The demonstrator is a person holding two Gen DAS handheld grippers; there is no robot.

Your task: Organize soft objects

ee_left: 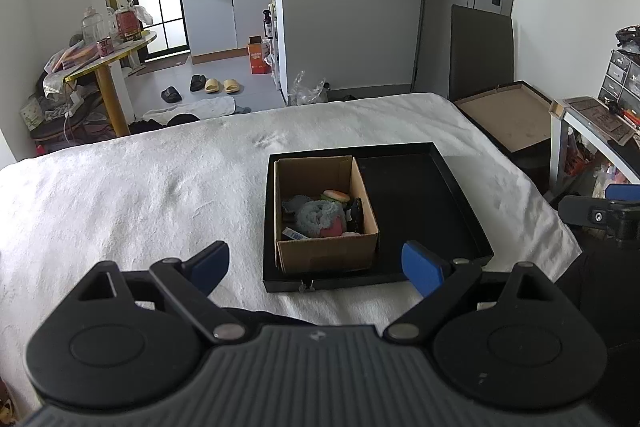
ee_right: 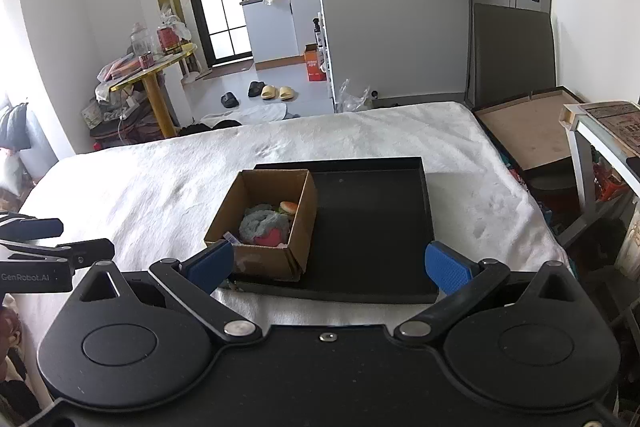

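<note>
A fluffy grey-and-pink plush and a toy burger lie inside an open cardboard box, which sits in the left part of a black tray on the white-covered bed. The left gripper and right gripper hover wide open, holding nothing.

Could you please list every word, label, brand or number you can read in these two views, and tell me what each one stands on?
"GenRobot.AI": white lettering on the black body of the left gripper, seen at the left edge of the right wrist view.
Orange carton on the kitchen floor: has print, too blurred to read.
Red-labelled jar on the round yellow table: label too small to read.
Small blue-and-white packet in the open brown cardboard box: unreadable.
</note>
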